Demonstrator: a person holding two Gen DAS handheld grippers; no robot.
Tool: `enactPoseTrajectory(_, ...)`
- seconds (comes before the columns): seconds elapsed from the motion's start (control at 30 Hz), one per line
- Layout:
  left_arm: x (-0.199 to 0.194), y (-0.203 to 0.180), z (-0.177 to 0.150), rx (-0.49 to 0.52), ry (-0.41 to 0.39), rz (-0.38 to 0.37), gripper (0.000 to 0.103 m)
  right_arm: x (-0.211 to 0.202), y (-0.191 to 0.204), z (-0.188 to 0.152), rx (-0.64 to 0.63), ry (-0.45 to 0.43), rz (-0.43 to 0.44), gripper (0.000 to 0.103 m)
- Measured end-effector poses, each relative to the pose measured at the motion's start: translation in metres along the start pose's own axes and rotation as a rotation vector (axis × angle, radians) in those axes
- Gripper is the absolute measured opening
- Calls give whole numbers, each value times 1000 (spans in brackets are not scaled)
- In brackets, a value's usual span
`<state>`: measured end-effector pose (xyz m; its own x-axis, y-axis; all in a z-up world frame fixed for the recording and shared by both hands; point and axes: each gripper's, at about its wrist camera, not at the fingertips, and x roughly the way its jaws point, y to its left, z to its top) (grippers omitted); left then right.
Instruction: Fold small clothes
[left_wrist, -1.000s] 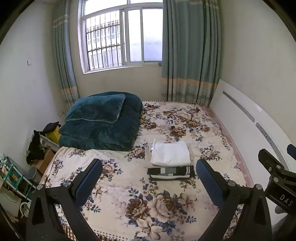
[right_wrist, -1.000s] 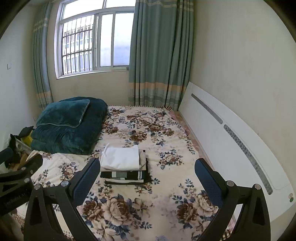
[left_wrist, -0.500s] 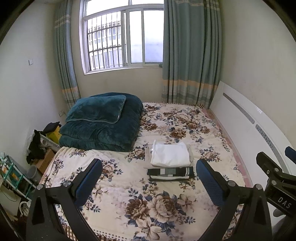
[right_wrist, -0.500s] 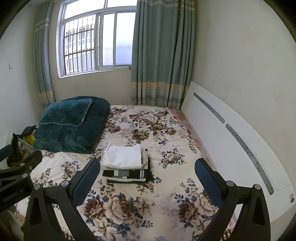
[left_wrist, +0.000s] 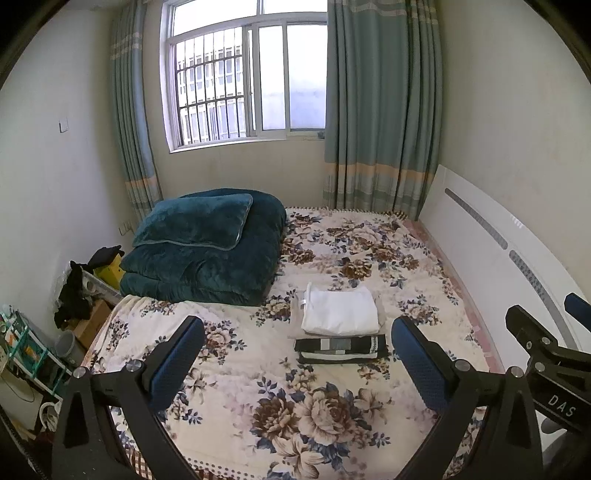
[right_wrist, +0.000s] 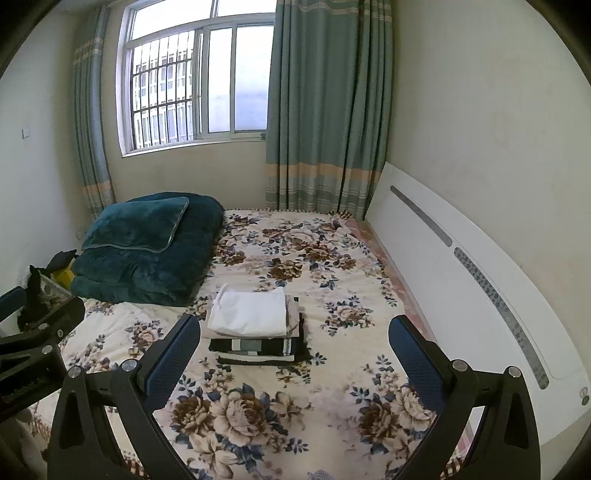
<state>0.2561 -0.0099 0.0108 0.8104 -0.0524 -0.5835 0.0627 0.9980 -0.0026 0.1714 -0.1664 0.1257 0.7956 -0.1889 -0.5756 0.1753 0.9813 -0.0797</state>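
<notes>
A stack of folded clothes (left_wrist: 340, 325) lies on the floral bedspread (left_wrist: 258, 369), a white garment (left_wrist: 341, 312) on top and dark striped ones (left_wrist: 340, 347) below. It also shows in the right wrist view (right_wrist: 255, 325). My left gripper (left_wrist: 295, 354) is open and empty, held above the bed's near side, short of the stack. My right gripper (right_wrist: 291, 354) is open and empty, also back from the stack. The right gripper shows at the right edge of the left wrist view (left_wrist: 543, 354); the left one shows at the left edge of the right wrist view (right_wrist: 33, 332).
A folded teal quilt with a pillow (left_wrist: 207, 247) sits at the bed's far left. A white headboard (left_wrist: 498, 258) runs along the right. A window and curtains (left_wrist: 380, 110) stand behind. Boxes, dark clothes and a shelf (left_wrist: 74, 295) clutter the floor at the left.
Both grippers have drawn slightly back and up from the stack, staying open. The folded stack has not moved.
</notes>
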Motion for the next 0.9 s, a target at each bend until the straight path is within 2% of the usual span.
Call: enactPoseTrajectory(0.9, -1, 1, -1, -2, -1, 3, 103, -2, 2, -4, 3, -1, 0, 103)
